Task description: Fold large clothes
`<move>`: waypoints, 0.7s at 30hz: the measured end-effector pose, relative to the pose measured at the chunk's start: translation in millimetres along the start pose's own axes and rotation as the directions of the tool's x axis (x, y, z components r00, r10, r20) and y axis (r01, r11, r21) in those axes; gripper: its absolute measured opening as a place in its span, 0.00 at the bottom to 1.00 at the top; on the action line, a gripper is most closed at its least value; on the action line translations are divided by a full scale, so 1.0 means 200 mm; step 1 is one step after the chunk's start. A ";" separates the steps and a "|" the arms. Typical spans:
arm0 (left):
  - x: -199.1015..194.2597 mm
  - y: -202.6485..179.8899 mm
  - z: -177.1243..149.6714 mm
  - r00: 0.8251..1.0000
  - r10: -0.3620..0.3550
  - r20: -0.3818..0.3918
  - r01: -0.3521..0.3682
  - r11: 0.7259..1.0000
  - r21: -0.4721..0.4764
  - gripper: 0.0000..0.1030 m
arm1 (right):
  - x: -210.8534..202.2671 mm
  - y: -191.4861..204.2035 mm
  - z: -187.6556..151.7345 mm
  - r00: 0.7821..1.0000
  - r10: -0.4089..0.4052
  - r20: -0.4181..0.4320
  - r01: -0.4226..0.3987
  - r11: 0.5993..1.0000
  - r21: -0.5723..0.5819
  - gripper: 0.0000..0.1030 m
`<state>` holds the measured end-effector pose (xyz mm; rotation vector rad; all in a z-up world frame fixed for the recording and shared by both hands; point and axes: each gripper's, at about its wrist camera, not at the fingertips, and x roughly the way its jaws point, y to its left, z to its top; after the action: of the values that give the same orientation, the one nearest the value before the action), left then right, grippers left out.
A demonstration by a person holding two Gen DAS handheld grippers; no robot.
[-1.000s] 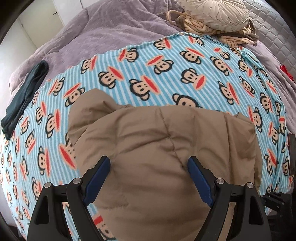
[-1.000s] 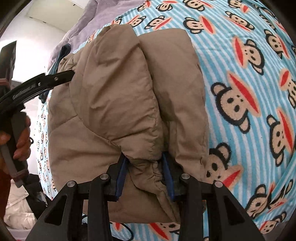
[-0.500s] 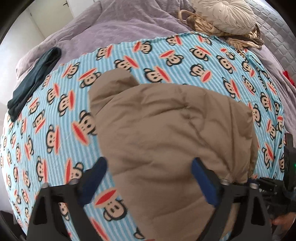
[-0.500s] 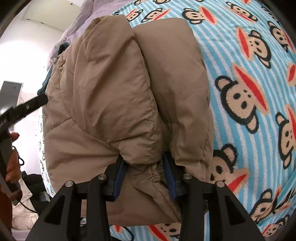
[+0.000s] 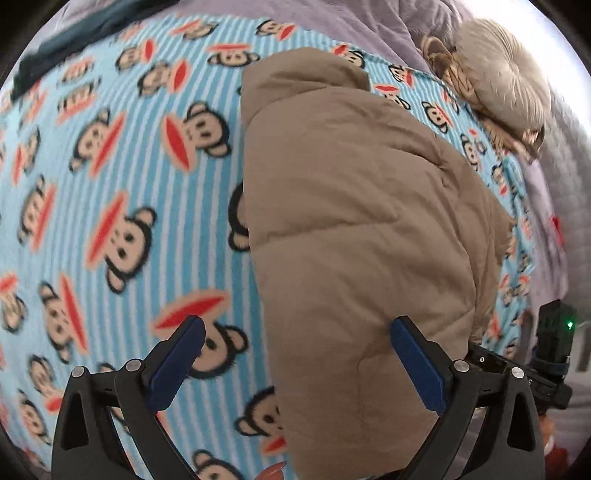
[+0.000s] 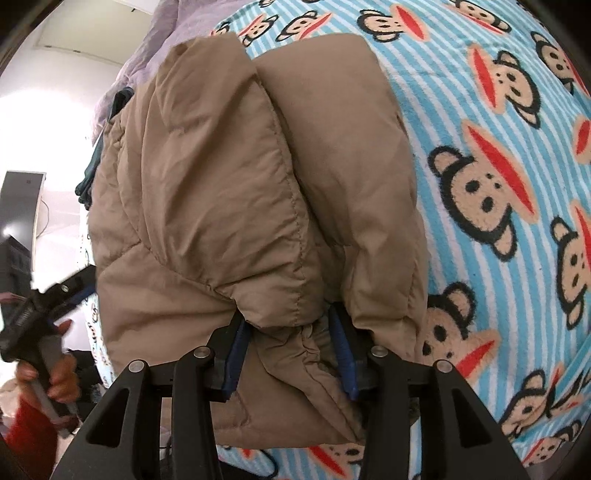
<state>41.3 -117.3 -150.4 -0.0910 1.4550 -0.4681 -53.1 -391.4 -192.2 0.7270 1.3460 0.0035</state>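
Fleece monkey blanket [image 5: 110, 192] (striped blue), lilac bedspread [image 5: 369, 22]

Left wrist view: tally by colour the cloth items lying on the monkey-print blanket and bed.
Tan: 1, puffy quilted jacket
Dark teal: 1, folded garment
Cream: 1, round pleated cushion
Red: 1, small scrap, too small to identify
Total: 4
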 end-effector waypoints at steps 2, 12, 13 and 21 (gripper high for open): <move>0.00 0.02 -0.01 1.000 -0.025 -0.003 0.025 1.000 -0.005 0.98 | -0.05 0.01 0.01 1.000 0.004 0.004 -0.004 1.000 -0.002 0.48; 0.00 0.06 0.01 0.988 -0.151 -0.043 0.151 0.988 0.015 0.98 | -0.26 -0.05 0.18 0.994 -0.005 0.107 0.007 1.000 -0.020 0.80; 0.00 0.07 0.01 0.987 -0.152 -0.047 0.153 0.988 0.012 0.98 | -0.25 -0.07 0.18 0.994 -0.008 0.106 0.009 1.000 -0.015 0.87; 0.06 0.05 0.01 0.980 -0.193 -0.055 0.192 0.981 -0.021 0.98 | -0.19 -0.16 0.23 0.994 0.025 0.104 -0.026 1.000 0.011 1.00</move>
<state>46.7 -112.9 -165.3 -0.2341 1.5129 -0.6214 -34.6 -453.4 -171.7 0.7449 1.2384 -0.0220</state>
